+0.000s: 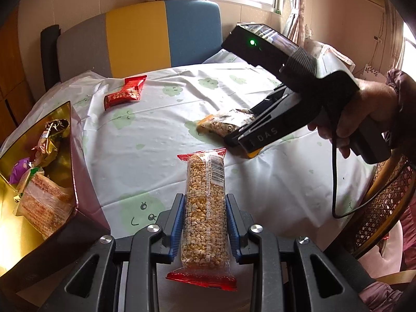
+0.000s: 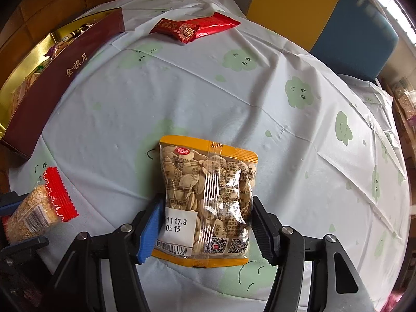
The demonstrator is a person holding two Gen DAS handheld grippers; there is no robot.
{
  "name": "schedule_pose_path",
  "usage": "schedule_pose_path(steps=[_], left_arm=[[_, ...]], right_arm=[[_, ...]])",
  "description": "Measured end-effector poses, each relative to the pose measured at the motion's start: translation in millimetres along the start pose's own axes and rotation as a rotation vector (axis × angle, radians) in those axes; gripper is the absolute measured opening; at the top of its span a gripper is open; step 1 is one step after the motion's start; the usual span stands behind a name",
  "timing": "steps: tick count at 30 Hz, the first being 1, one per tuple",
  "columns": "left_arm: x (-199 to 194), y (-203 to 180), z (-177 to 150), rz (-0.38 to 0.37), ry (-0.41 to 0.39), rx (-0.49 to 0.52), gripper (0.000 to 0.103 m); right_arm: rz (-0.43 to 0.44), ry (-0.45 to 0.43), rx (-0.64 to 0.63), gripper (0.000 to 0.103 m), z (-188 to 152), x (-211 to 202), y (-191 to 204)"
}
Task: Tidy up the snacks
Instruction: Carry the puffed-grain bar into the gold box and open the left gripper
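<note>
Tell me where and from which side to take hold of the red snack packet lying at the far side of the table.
Grip the red snack packet across its narrow width at the middle, coming from above. It lies flat and long on the tablecloth, apart from the box, with both long edges free; the crimped ends are thin and likely to slip.

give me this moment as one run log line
left hand-held gripper: shut on puffed grain bar | right hand-held gripper: shut on seed packet | red packets: on table | gift box: partly filled
</note>
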State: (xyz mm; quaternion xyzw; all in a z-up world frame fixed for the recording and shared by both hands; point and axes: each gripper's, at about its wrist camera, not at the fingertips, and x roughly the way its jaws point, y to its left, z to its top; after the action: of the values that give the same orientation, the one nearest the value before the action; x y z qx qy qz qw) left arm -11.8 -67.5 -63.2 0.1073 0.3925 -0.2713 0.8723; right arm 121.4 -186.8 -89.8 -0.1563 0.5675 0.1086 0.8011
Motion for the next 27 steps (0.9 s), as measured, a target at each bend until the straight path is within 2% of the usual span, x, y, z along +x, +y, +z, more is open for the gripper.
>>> schedule_pose_path(steps=[5, 9, 16, 22, 25, 27], left_arm=[[-12.3, 9.1, 6.3, -0.004, -0.029, -0.029, 0.03], [-26.5, 27.8, 16.7, -0.03, -0.056, -0.109, 0.03], [-66.9, 91.1, 30.4, -0.077, -0.122, -0.359, 0.03], [-96.4, 166.3, 18.5, -0.021, -0.182, -0.61, 0.03], [-98.6, 204.8, 0.9, 0.046, -0.171, -0.753, 0.03], [-95.9, 227.4, -13.1, 0.061, -0.159, -0.853, 0.03]], right_arm=[[-0.001, 0.0, -0.002, 0.063, 0.5, -0.9, -0.4], [-0.001, 0.0, -0.002, 0.063, 0.3, -1.0, -0.3], [-0.007, -0.004, -0.013, 0.063, 0.3, -2.1, 0.2], [-0.011, -0.005, -0.016, 0.063, -0.1, -2.7, 0.1], [-0.012, -0.006, -0.018, 0.063, 0.2, -3.5, 0.4], [-0.016, -0.007, -0.021, 0.063, 0.3, -3.7, 0.5]])
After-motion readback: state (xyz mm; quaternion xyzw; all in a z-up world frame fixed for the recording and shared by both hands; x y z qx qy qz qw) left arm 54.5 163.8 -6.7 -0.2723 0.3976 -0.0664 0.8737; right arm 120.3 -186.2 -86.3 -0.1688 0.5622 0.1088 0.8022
